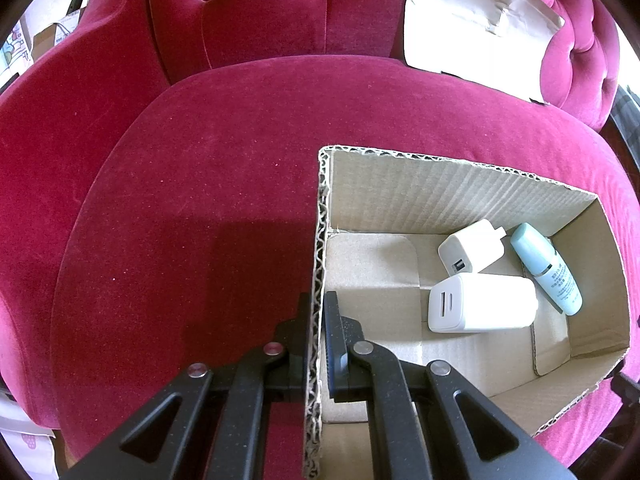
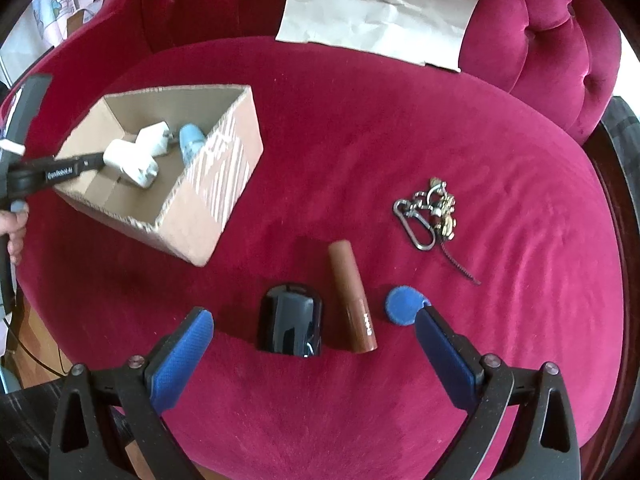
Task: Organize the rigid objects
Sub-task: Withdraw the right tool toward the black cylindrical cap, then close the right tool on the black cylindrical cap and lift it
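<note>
Three items in the cardboard box (image 1: 460, 196) on the crimson velvet seat cushion (image 1: 200, 200): large white charger (image 1: 480, 304), small white charger (image 1: 470, 246), pale blue tube (image 1: 546, 268); crumpled paper (image 2: 380, 4) against the tufted backrest. Left hand-held gripper (image 1: 319, 320) clamped tight on the box's left wall. Right hand-held gripper (image 2: 314, 328) spread wide, touching nothing, above black case (image 2: 290, 326) and brown lipstick tube (image 2: 354, 296), with blue disc (image 2: 404, 305) and keychain (image 2: 434, 212) nearby.
</note>
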Demonstrator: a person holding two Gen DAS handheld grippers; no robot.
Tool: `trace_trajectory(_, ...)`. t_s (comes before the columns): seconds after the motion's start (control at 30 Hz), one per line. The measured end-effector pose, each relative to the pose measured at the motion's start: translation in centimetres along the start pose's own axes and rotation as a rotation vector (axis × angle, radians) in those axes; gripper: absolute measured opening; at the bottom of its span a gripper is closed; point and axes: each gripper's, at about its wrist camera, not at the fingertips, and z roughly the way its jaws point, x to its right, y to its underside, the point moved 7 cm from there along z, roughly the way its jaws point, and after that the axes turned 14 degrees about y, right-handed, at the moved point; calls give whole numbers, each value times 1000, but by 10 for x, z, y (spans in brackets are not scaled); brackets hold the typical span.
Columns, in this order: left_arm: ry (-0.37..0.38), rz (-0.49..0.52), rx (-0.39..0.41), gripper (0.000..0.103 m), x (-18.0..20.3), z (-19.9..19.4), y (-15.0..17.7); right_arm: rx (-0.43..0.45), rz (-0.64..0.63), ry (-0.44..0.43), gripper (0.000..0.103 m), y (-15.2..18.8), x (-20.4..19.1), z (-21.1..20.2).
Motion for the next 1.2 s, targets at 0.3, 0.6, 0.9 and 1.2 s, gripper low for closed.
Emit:
trace_trajectory(0.3, 0, 1, -1, 5, -3, 1, -1, 3, -27, 7, 101, 7, -7, 6)
trace_trajectory(0.6, 0, 2, -1, 5, -3, 2, -1, 21, -28, -16, 77, 9, -10, -4)
trace_trajectory(0.9, -1, 2, -1, 5, -3, 2, -1, -23, -55, -24, 47, 12, -15, 6)
trace_trajectory(1.2, -1, 2, 0, 5, -2, 2, -1, -32, -59, -28, 40, 14, -15, 5)
